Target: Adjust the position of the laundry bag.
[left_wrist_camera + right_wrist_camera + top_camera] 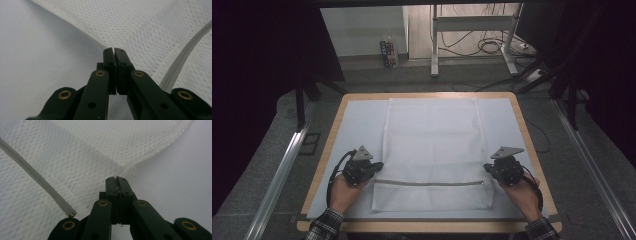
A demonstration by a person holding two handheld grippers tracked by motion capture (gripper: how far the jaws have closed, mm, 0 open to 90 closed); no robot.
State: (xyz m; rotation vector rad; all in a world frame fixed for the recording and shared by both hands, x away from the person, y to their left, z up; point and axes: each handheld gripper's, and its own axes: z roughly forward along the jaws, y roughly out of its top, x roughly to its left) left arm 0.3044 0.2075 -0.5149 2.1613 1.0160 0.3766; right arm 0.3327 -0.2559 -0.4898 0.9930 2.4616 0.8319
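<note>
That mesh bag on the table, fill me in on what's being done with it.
A person holds a claw in each hand, one at either side edge of a white mesh laundry bag lying flat on the white-covered table. The left claw and the right claw are each pinched shut on the bag's edge, just above the grey zipper near the person's end. The bag looks about to be lifted or folded.

No legible text, label, brand, number or sign anywhere. Mesh bag (432, 145): plain white, no print. Small carton (388, 53) on the floor by the far wall carries coloured markings, too small and blurred to read.
</note>
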